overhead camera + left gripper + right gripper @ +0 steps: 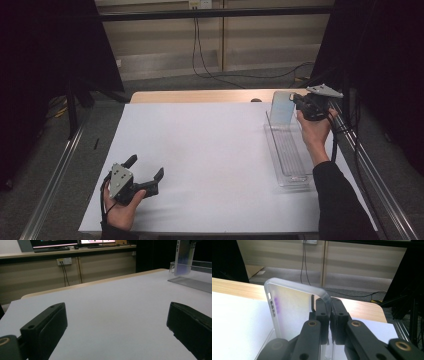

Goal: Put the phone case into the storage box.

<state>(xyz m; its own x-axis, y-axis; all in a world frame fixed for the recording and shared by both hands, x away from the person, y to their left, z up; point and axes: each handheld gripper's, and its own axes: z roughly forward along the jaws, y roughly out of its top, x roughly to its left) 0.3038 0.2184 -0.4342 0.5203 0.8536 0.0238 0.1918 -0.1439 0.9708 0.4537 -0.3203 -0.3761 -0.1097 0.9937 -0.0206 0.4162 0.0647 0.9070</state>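
Note:
A translucent phone case (281, 107) stands upright at the far right of the table, with a faint purple tint near its camera cutout (274, 302). My right gripper (296, 104) is shut on the case's right edge, its jaws pinched close together (329, 302). The case's lower end sits inside the far end of a long clear plastic tray (290, 155). My left gripper (146, 167) rests low at the near left, open, with nothing between its jaws (116, 325). In the left gripper view the case (183, 257) and tray (192, 281) show far off at upper right.
A white sheet (210, 150) covers most of the wooden table (200, 96). Metal rails run along the left side (55, 175) and the right side (365, 160). Cables (210, 72) trail on the floor beyond the far edge.

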